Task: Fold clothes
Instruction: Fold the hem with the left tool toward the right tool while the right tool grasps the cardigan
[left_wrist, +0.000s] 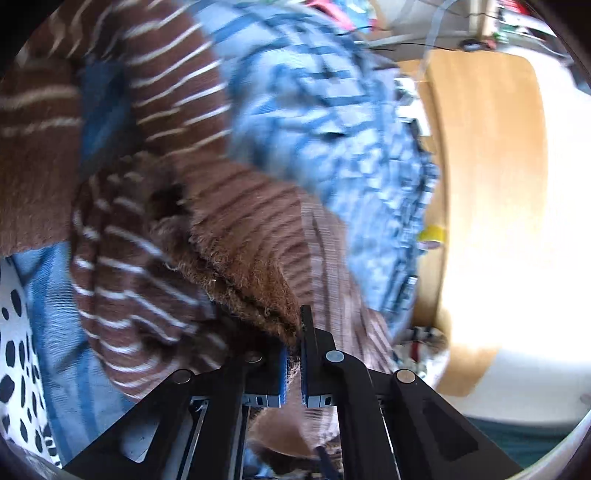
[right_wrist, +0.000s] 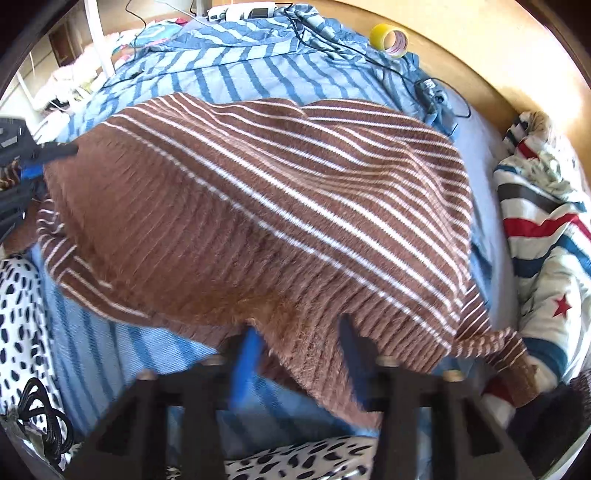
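Between left claw (left_wrist: 293, 363) pads, sweater (left_wrist: 236, 236) edge

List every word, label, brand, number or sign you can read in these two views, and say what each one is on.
No text can be read in either view.
Tape roll: reddish print on the inner core, too small and blurred to read.
Black adapter on the blue striped fabric: a pale label patch, illegible.
Striped garment with a red star: a motif, no lettering.
Brown striped sweater: no label visible.
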